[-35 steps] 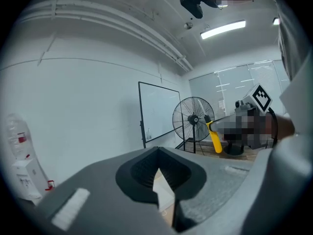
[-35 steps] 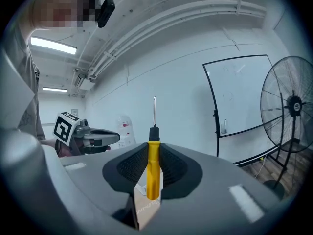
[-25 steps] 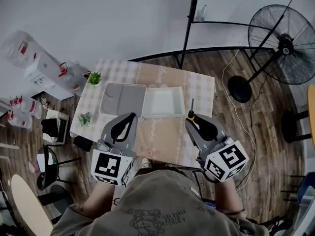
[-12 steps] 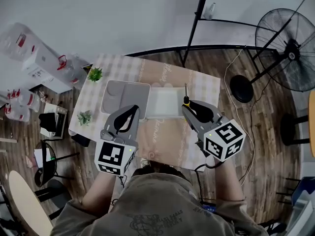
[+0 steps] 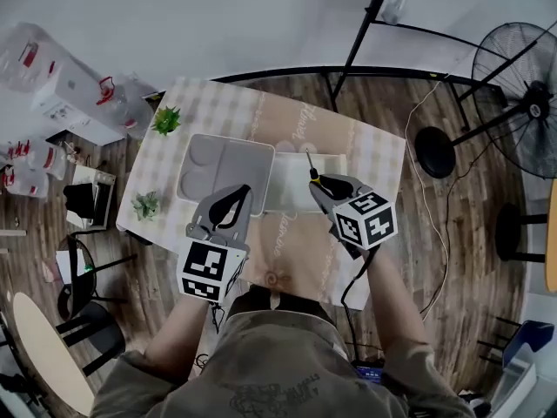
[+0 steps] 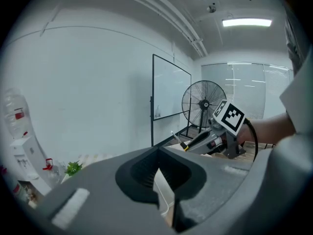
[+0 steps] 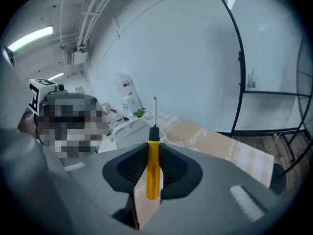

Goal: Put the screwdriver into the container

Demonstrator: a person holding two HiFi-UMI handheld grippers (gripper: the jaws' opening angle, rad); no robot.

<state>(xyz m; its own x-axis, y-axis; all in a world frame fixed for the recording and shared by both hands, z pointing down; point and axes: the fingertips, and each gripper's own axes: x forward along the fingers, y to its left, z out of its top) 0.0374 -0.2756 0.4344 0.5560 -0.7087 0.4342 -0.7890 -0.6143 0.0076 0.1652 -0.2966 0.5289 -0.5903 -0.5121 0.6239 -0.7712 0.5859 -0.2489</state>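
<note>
1. A wood floor (image 5: 474, 207) and a pale wall (image 5: 218, 24) frame the scene. A fan (image 5: 533, 101) stands at the right, well apart from the table (image 5: 291, 120).
2. On the table the white container (image 5: 290, 185) lies open, edge to edge with a grey tray (image 5: 219, 164).
3. The right gripper (image 5: 319, 184) hangs over the container's right part, its jaws pinching the yellow handle of the screwdriver (image 7: 153, 165).
4. The left gripper (image 5: 237, 194) hovers near the grey tray's near edge, its jaws pressed together on nothing.
5. The screwdriver is in the air over the container, its shaft pointing forward past the jaws, and is not yet inside.
6. We judge the step in hand to be the lowering. We would bring the tool down level until it sits low between the walls, and only then spread the jaws. A release from height could let it bounce or roll out.
</note>
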